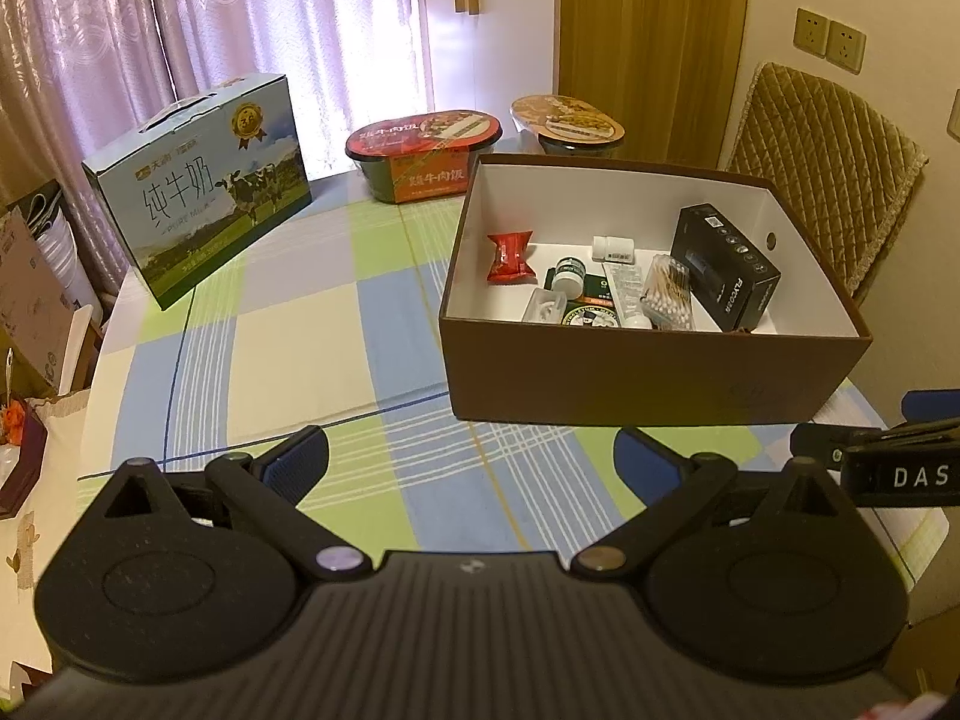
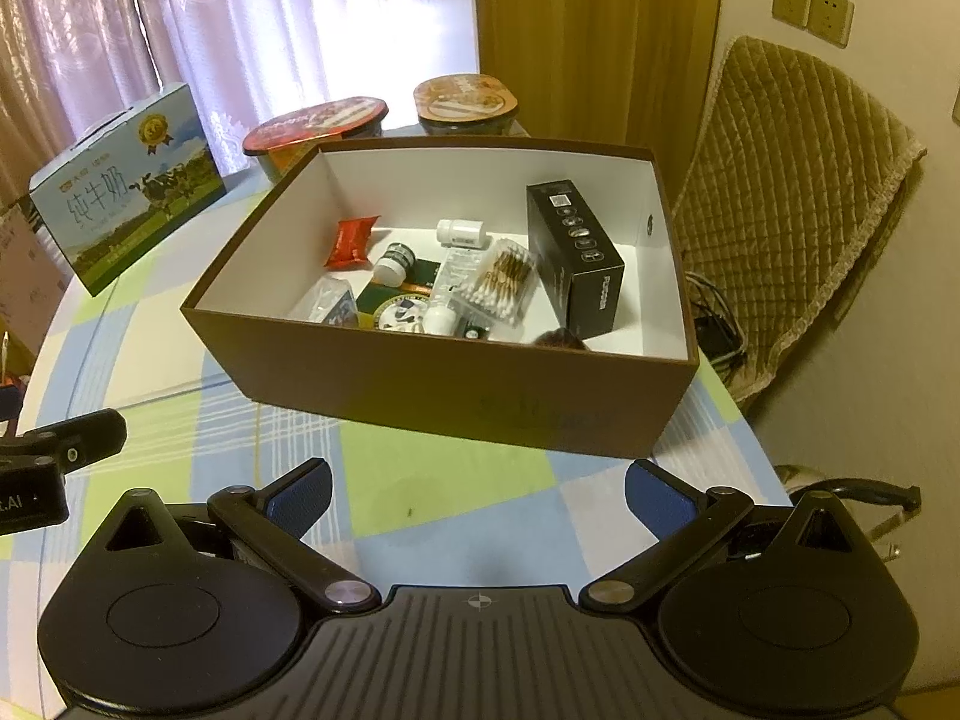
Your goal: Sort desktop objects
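A brown cardboard box point(image 1: 648, 378) point(image 2: 456, 384) with a white inside stands on the checked tablecloth. In it lie a red snack packet point(image 1: 510, 257) point(image 2: 353, 241), a black carton point(image 1: 723, 267) point(image 2: 576, 255), a pack of cotton swabs point(image 1: 666, 294) point(image 2: 503, 281), a white bottle point(image 1: 613, 248) point(image 2: 461, 233), a small jar point(image 1: 567, 273) point(image 2: 395, 263) and other small items. My left gripper point(image 1: 471, 456) is open and empty, in front of the box. My right gripper point(image 2: 477, 489) is open and empty, also in front of the box.
A blue milk carton point(image 1: 204, 192) point(image 2: 120, 192) stands at the far left of the table. Two instant meal bowls point(image 1: 423, 153) point(image 1: 567, 123) stand behind the box. A padded chair point(image 1: 828, 180) point(image 2: 792, 210) is at the right. The table edge curves at the left.
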Tool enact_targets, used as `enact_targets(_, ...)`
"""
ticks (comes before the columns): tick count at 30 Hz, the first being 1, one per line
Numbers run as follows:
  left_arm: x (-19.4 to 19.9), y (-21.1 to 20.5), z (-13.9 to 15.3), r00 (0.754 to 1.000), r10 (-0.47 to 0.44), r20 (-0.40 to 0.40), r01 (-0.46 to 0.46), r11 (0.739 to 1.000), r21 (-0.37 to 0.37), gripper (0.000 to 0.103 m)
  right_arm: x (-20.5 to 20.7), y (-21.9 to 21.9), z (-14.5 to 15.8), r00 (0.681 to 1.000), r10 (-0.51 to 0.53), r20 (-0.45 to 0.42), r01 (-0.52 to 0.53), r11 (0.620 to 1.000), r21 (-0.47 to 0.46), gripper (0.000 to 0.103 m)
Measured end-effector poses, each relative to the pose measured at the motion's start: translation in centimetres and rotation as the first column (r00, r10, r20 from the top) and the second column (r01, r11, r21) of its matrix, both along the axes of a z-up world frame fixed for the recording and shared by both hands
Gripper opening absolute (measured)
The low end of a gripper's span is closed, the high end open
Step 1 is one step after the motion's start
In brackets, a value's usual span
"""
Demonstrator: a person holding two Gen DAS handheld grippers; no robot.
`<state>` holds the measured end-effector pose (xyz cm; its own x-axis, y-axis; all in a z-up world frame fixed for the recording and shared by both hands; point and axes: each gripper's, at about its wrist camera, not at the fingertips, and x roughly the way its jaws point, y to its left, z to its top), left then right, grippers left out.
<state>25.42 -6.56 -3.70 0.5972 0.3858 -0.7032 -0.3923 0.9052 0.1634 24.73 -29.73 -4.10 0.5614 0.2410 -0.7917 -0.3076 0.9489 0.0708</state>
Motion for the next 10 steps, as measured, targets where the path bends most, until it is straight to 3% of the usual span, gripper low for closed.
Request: enact_targets(10,1.0,0.5,-0.1,1.000,0.020,-0.001,-0.020,1.000,-0.001,0.100,1.3,0.0,-0.3,1.000,0.002,-0.011,-0.002,1.000,-0.004,0.101)
